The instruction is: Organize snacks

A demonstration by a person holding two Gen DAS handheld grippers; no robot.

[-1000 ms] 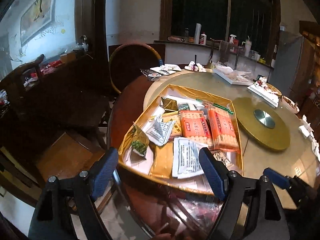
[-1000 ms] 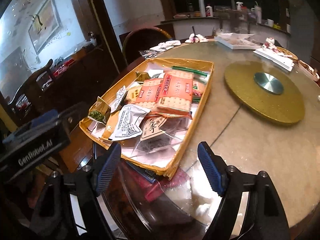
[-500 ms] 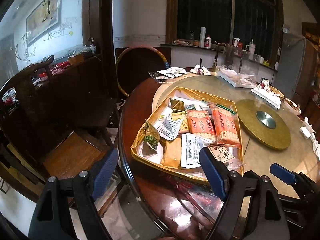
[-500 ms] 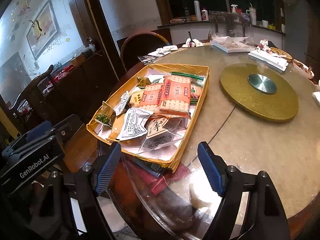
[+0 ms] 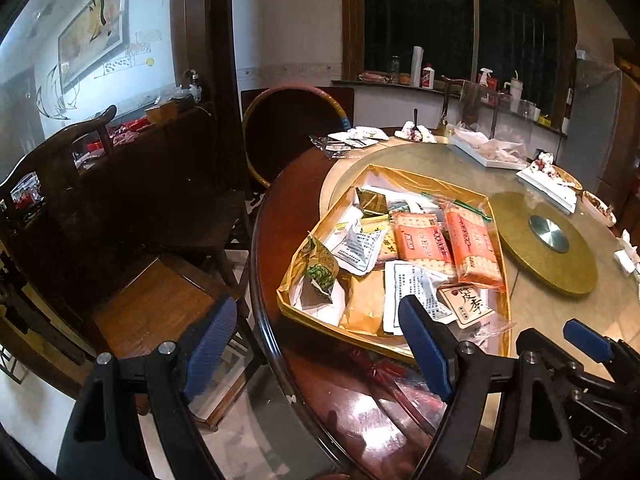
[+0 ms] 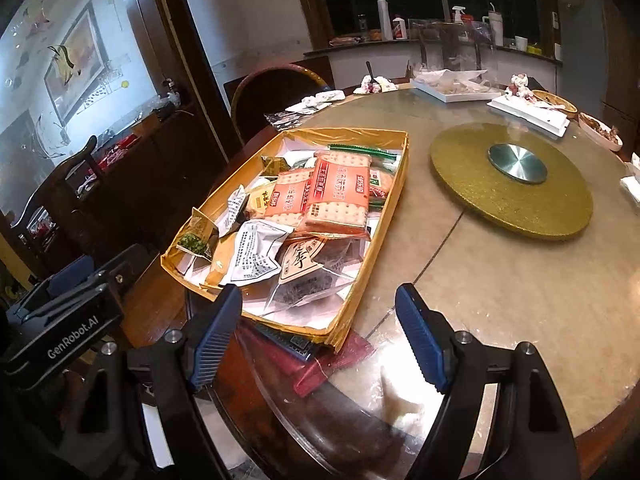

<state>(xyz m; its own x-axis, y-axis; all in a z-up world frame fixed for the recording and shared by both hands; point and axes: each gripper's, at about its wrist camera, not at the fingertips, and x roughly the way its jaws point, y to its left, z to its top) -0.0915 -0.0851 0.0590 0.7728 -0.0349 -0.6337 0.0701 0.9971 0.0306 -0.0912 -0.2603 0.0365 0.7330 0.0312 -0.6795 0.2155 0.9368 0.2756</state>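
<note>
Both claws, left claw (image 5: pixel 320 344) and right claw (image 6: pixel 320 334), spread apart and empty before the snack-filled gold tray (image 6: pixel 384 240)

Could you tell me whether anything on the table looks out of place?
Yes. The gold box sits askew on red packets pinned under its near corner, and the snacks inside lie jumbled and overlapping.

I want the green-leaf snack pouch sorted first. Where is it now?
In both wrist views the green-leaf pouch leans in the gold tray's near-left corner, beside the white printed packet.
</note>
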